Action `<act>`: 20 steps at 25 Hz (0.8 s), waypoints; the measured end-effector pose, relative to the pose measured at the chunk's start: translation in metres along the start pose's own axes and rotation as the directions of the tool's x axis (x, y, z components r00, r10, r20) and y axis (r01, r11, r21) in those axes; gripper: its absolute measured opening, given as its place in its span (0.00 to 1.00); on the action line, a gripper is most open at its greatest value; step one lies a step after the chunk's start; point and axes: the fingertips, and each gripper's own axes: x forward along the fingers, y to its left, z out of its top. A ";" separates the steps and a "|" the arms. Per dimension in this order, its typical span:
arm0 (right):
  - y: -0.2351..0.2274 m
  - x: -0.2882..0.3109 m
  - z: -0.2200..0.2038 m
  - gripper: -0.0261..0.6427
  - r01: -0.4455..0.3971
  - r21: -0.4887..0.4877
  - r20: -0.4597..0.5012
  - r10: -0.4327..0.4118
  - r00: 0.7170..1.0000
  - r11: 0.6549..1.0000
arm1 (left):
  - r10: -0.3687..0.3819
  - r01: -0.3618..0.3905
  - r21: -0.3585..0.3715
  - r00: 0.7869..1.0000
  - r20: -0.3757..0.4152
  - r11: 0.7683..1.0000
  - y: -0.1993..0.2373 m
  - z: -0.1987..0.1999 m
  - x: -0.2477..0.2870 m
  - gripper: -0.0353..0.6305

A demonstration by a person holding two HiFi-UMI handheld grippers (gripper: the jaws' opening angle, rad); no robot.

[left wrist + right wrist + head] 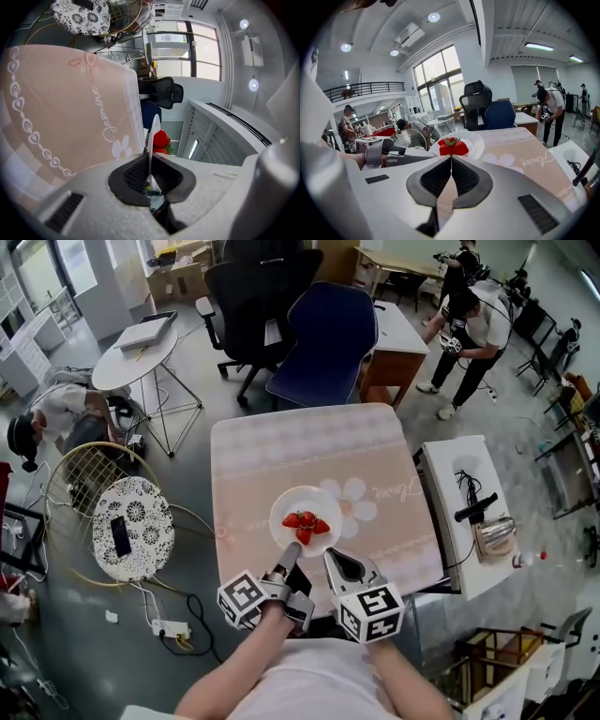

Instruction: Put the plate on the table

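A white plate (325, 506) holding red strawberries (305, 523) sits over the near part of the pink-clothed table (281, 451); whether it rests on the cloth I cannot tell. My left gripper (289, 561) is shut on the plate's near rim. In the left gripper view the thin rim (153, 129) stands edge-on between the pads of that gripper (150, 157), with the strawberries (161, 139) beyond. My right gripper (330, 557) hangs just right of it, shut and empty. In the right gripper view its jaws (451, 159) are pressed together, with the plate (477, 143) and strawberries (452, 146) ahead.
A white side table (450, 474) with a cable and a black tool stands right of the table. A blue chair (328, 334) and a black office chair stand behind it. A patterned round stool (133, 526) and a wire frame are at the left. People stand at the back right (469, 324).
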 end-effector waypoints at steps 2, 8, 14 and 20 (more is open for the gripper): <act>-0.006 0.004 -0.002 0.05 -0.015 -0.003 -0.016 0.015 1.000 1.000 | 0.012 -0.012 0.016 1.000 0.012 1.000 0.001 0.003 0.005 0.08; -0.030 0.016 -0.008 0.04 -0.042 -0.005 -0.062 0.042 0.997 0.999 | 0.063 -0.063 0.007 0.997 0.033 0.998 0.025 0.005 0.023 0.08; -0.048 0.029 -0.014 0.05 -0.070 0.007 -0.105 0.070 0.992 0.998 | 0.129 -0.130 0.019 0.991 0.025 0.991 0.051 0.003 0.042 0.08; -0.062 0.039 -0.022 0.05 -0.099 0.020 -0.140 0.101 0.985 0.995 | 0.185 -0.185 0.022 0.982 0.025 0.982 0.072 0.005 0.059 0.08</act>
